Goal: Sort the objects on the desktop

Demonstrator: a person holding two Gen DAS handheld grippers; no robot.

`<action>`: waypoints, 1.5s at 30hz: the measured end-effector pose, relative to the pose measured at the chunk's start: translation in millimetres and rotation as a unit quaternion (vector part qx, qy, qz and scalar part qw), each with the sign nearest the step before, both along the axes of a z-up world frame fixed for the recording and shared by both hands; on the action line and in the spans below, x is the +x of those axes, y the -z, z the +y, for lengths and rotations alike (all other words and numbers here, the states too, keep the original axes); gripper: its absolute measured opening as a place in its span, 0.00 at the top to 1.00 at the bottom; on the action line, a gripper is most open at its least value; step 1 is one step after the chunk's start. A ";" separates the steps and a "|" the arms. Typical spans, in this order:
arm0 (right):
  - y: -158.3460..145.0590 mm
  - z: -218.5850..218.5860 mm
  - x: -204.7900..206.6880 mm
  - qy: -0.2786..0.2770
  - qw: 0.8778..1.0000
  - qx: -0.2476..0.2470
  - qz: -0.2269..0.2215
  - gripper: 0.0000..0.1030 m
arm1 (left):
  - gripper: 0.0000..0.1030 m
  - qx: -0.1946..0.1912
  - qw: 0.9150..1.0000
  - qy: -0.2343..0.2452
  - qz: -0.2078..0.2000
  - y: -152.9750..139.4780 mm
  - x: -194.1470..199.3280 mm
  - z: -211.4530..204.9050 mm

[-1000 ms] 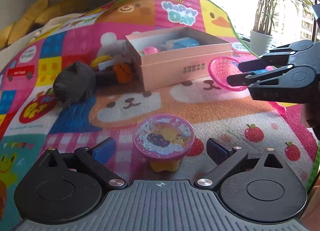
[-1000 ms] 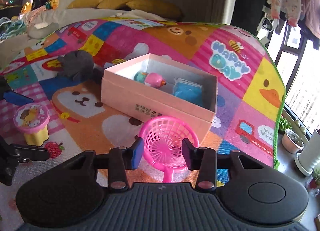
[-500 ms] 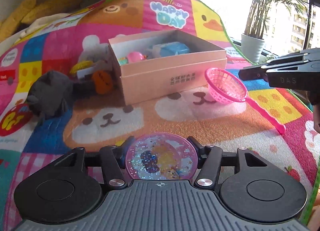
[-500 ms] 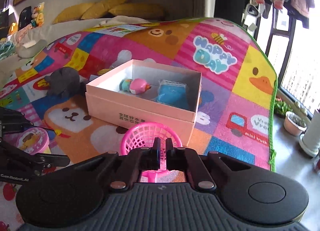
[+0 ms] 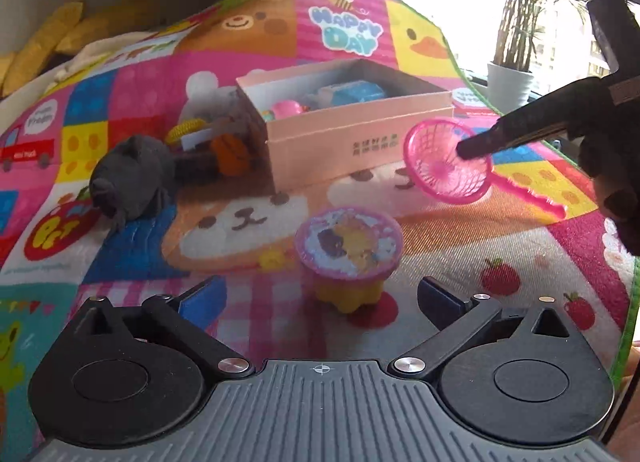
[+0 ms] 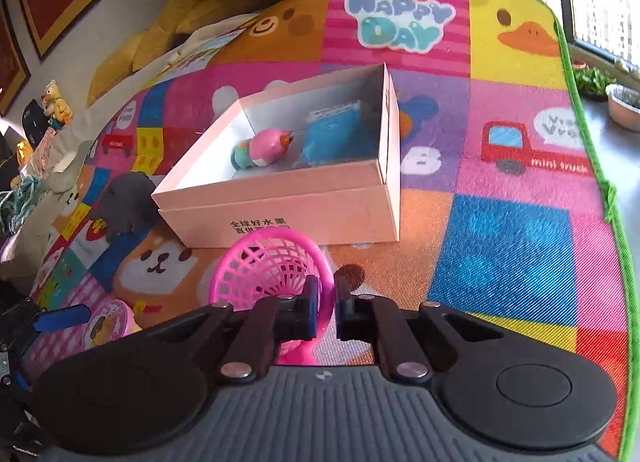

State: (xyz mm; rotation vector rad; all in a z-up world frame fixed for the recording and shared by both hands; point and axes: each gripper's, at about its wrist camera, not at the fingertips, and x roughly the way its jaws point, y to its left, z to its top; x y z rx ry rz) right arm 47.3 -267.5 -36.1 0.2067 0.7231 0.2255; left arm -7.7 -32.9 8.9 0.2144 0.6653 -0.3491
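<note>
Gripping the stem of the pink toy net (image 6: pixel 272 270), the right gripper (image 6: pixel 326 304) has its two fingers pressed close on the handle, just below the basket, at lower centre of its own view. The net is tilted and off the mat; in the left view it (image 5: pixel 448 162) hangs at right of centre, in front of the near wall of the pink box (image 5: pixel 344 130), with the dark gripper (image 5: pixel 470 148) reaching in from the right edge.

The left gripper (image 5: pixel 320 294) stands spread wide at the bottom of its frame. The small round toy stool (image 5: pixel 348 254), purple top on yellow legs, sits on the play mat (image 5: pixel 440 230) between and just beyond the fingertips, touching neither. From the right wrist the same stool (image 6: pixel 108 326) shows at lower left.

Inside the box (image 6: pixel 280 182) lie a pink-and-teal egg toy (image 6: pixel 264 148) and a blue packet (image 6: pixel 332 134), side by side. Left of the box in the left view sit a dark plush (image 5: pixel 132 182) and an orange toy (image 5: pixel 230 150).

Half a second ago the left fingers were closed round the stool's top; now they are apart and the stool stands free on the mat. The net lay flat on the mat then, and now it is lifted and tipped, with the right fingers still pinched on it.
</note>
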 end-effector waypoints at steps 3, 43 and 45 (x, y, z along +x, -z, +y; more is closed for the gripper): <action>-15.5 3.5 -12.8 0.014 0.997 -0.059 -0.038 0.95 | 0.00 -0.005 1.000 -0.015 0.012 4.3 5.6 3.0; 3.8 30.9 -100.0 -0.206 0.978 -0.025 0.003 0.00 | 0.00 -0.013 0.998 -0.056 0.025 9.4 20.1 1.6; -3.6 38.2 -96.2 -0.195 0.979 -0.047 -0.024 0.00 | 0.00 -0.017 0.998 -0.057 0.027 9.6 19.5 4.6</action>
